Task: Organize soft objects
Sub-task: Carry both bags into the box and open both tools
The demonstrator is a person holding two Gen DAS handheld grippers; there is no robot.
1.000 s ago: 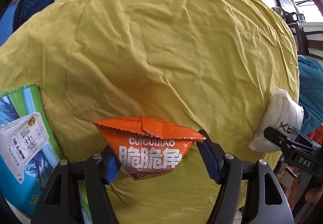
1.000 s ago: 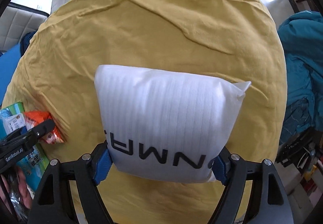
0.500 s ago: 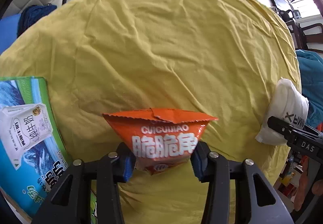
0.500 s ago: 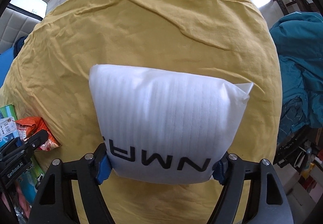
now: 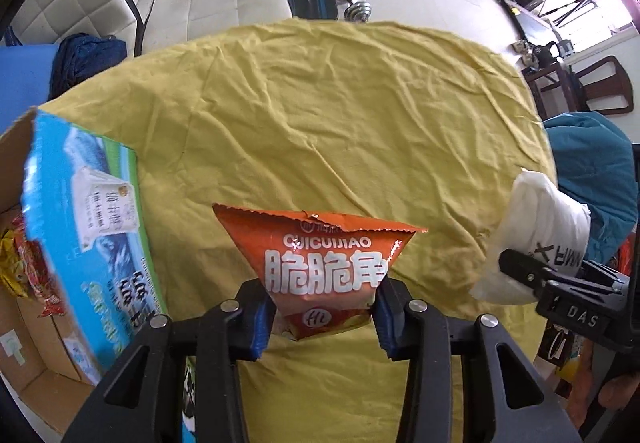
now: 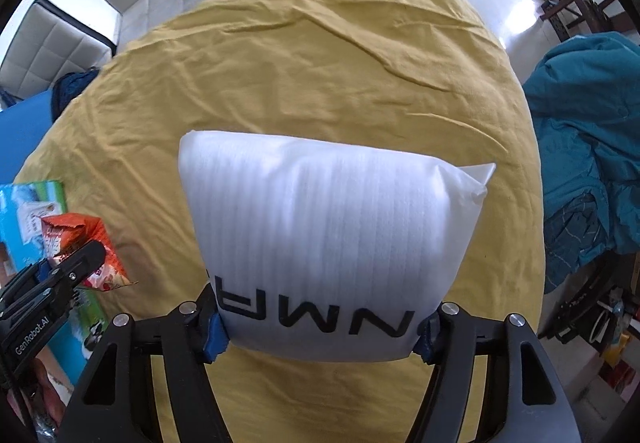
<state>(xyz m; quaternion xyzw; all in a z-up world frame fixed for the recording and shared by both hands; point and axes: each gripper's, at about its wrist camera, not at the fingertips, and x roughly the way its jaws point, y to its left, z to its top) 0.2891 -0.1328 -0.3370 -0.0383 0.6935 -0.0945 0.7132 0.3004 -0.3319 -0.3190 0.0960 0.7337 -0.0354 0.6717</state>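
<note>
**Two soft packs aloft, carton waiting at the left**

While both packs hang above the yellow cloth (image 5: 360, 115) that covers the counter, the work in hand looks like carrying them to the open carton (image 5: 84, 227) at the left edge, where other wrappers already lie inside. Largest of the carried things is the white foam pouch (image 6: 332, 235), held well above the cloth by the right gripper (image 6: 320, 339), whose jaws pinch its lower corners from either side. Smaller is the orange snack bag (image 5: 324, 267), a triangular packet that the left gripper (image 5: 324, 323) pinches by its narrow bottom end, just right of the carton's wall.

To do this well, I judge the left gripper should lift the bag clear of the carton's raised flap before swinging over the opening, then spread its jaws only once the bag is low inside, as a light packet may drift or catch on the rim. The pouch is bulky and soft; it should follow after, lowered flat so it does not crush the snacks or snag the flap.

Writing: the bag reads "CUICUIJIAO" above three large Chinese characters; the pouch shows black letters, "NMR" seen inverted; the grippers carry "DAS" and "GenRobot.AI". The carton's Chinese print is too distorted to read.
</note>
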